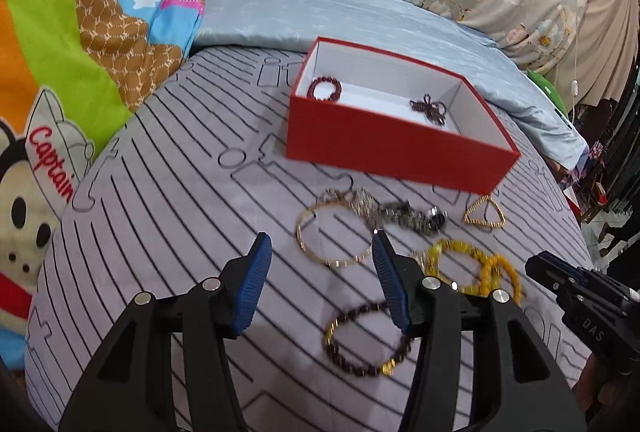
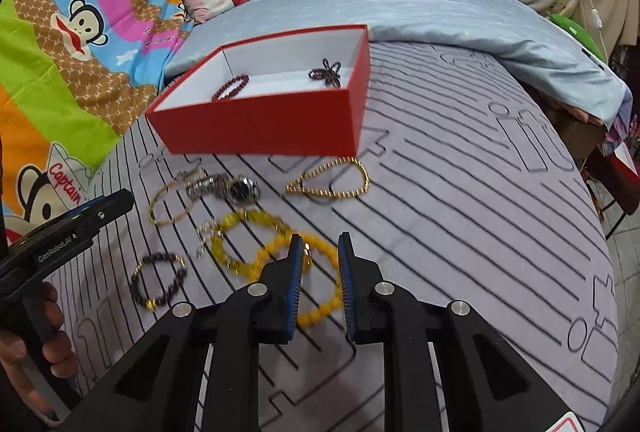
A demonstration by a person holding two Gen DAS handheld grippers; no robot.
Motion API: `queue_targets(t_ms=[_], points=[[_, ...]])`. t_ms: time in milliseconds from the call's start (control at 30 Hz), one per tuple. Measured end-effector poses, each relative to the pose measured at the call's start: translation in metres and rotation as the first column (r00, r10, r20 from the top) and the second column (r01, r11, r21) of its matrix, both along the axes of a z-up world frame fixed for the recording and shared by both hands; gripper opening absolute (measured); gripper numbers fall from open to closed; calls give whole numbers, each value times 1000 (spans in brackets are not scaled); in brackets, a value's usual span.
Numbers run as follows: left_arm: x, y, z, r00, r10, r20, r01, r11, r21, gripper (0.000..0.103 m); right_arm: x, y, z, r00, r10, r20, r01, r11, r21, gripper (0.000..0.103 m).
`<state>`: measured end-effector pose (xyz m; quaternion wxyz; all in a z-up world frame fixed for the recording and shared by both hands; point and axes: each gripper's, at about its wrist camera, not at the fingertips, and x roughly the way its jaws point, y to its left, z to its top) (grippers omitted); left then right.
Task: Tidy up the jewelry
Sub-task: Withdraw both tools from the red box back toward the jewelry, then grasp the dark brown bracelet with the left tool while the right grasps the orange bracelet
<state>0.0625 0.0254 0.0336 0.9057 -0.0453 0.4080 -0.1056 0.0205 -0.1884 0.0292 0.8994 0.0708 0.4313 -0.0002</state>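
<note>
box (image 2: 264,128) on bedspread (image 2: 460,200), bracelets (image 2: 248,244) before it, two inside

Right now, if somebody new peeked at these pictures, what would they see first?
Probably the open red cardboard box on the striped grey bedspread, with two dark beaded bracelets inside. In front of it lies loose jewelry, brightest the chunky yellow bead bracelet lying between the right gripper's open blue-padded fingers.

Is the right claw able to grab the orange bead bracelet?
Probably yes. The right claw is open, right over the orange bead bracelet on the striped bedsheet, with nothing lying across it.
</note>
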Motion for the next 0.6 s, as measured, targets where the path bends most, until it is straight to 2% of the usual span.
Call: queue_targets(t_ms=[233, 433, 600], points=[[-25, -9, -18, 999, -30, -40, 31, 999, 27, 52, -14, -1, -12, 999, -16, -31, 16, 1000, 1, 19], [-29, -9, -31, 998, -20, -63, 23, 999, 45, 52, -10, 0, -19, 999, -20, -42, 20, 1000, -2, 19], [-33, -14, -36, 999, -21, -25, 23, 995, 96, 52, -4, 1, -24, 999, -27, -46, 27, 1000, -4, 20]])
